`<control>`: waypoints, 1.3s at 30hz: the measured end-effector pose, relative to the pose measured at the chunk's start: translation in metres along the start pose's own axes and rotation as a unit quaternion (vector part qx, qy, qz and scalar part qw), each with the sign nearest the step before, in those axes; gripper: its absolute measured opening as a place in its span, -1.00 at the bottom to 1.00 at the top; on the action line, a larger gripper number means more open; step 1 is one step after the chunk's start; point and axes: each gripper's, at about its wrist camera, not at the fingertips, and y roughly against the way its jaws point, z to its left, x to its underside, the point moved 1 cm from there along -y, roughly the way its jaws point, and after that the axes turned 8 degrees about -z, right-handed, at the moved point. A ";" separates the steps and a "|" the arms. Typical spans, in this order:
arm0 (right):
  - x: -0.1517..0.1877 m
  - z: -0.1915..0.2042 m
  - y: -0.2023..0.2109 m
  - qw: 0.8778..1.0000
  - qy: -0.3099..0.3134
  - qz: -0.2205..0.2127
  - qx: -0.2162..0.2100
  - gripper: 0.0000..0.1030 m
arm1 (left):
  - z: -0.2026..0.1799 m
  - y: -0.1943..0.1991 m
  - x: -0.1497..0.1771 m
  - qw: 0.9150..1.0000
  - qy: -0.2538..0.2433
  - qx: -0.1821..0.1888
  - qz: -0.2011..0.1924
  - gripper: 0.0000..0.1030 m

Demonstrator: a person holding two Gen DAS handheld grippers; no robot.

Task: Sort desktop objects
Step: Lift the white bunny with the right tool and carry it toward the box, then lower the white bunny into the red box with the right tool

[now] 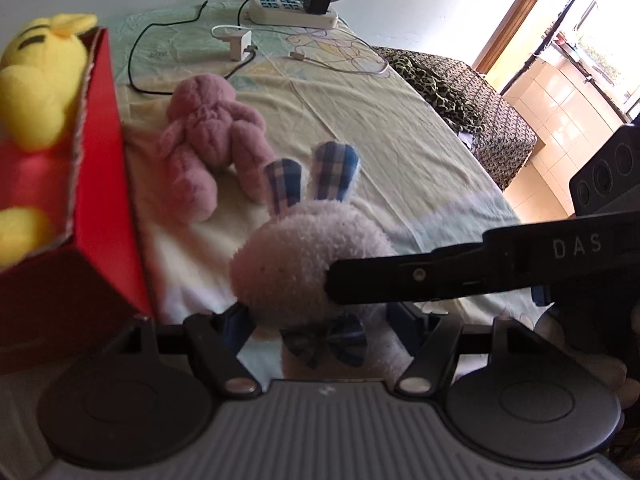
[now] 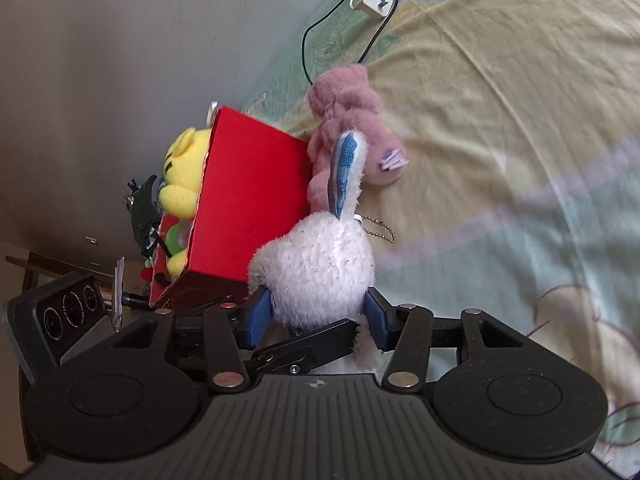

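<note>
Red box, three plush toys, two grippers

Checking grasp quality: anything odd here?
Yes. Both grippers, left and right, clamp the same white bunny plush at once. The red box also has a ragged, torn rim.

Left gripper: blue pads either side of white plush rabbit, pressing its neck, jaws narrowed onto it. Right gripper: blue pads clamped on same rabbit's body, one each side. One black finger of right gripper crosses left wrist view, tip against rabbit's head. Both grippers close together, crossing.
</note>
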 end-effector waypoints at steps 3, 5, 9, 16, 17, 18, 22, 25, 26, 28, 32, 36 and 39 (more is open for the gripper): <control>0.019 0.021 -0.009 1.000 0.005 0.009 0.000 0.01 | 0.014 0.021 0.014 1.000 -0.021 0.002 0.004 0.36; 0.033 0.036 -0.015 1.000 0.015 0.018 -0.001 0.01 | 0.026 0.035 0.025 0.999 -0.036 0.000 0.006 0.36; 0.059 0.068 -0.033 0.998 0.051 0.035 -0.004 0.00 | 0.052 0.059 0.042 0.999 -0.043 0.003 0.008 0.36; 0.089 0.109 -0.063 0.994 0.088 0.055 -0.026 0.00 | 0.098 0.103 0.065 1.000 -0.019 0.003 0.005 0.36; 0.092 0.115 -0.067 0.993 0.095 0.060 -0.030 -0.01 | 0.103 0.110 0.069 1.000 -0.016 -0.002 0.003 0.36; 0.096 0.121 -0.072 0.992 0.102 0.064 -0.036 -0.01 | 0.108 0.117 0.072 1.000 -0.012 -0.006 -0.001 0.36; 0.104 0.144 -0.092 0.985 0.137 0.085 -0.062 -0.01 | 0.127 0.148 0.086 0.999 0.019 -0.027 -0.019 0.36; 0.107 0.162 -0.104 0.979 0.160 0.098 -0.082 -0.01 | 0.138 0.170 0.092 0.997 0.044 -0.044 -0.039 0.36; 0.108 0.169 -0.109 0.977 0.167 0.101 -0.091 -0.01 | 0.141 0.177 0.094 0.996 0.049 -0.051 -0.047 0.36; 0.109 0.180 -0.114 0.973 0.175 0.105 -0.109 -0.01 | 0.147 0.193 0.095 0.995 0.055 -0.063 -0.062 0.37; 0.108 0.202 -0.120 0.966 0.191 0.099 -0.142 -0.01 | 0.155 0.221 0.086 0.990 0.058 -0.085 -0.097 0.37; 0.097 0.217 -0.120 0.964 0.197 0.071 -0.164 -0.01 | 0.161 0.235 0.068 0.985 0.054 -0.095 -0.132 0.37; 0.087 0.226 -0.116 0.962 0.208 0.045 -0.169 -0.01 | 0.162 0.237 0.054 0.982 0.042 -0.098 -0.153 0.38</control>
